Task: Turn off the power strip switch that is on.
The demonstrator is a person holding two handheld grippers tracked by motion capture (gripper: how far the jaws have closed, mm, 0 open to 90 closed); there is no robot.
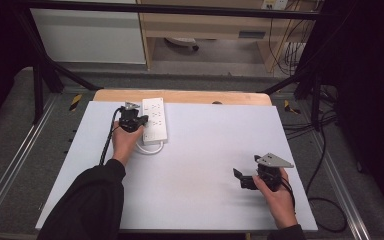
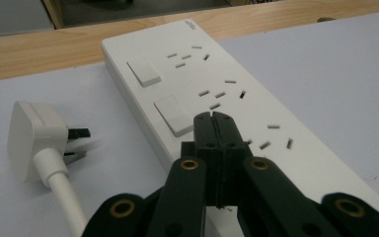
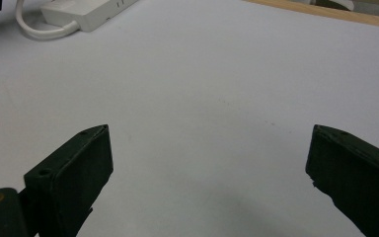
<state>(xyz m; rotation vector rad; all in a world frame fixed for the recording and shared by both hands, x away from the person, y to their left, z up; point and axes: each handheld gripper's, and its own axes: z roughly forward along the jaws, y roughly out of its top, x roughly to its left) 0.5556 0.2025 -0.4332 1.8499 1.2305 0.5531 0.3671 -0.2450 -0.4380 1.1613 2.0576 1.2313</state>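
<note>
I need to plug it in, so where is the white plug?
In the left gripper view, the white plug lies on the white table, left of the power strip, prongs toward it.

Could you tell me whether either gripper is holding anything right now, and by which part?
Nothing is held. The left gripper is shut over the power strip; the right gripper is open.
</note>
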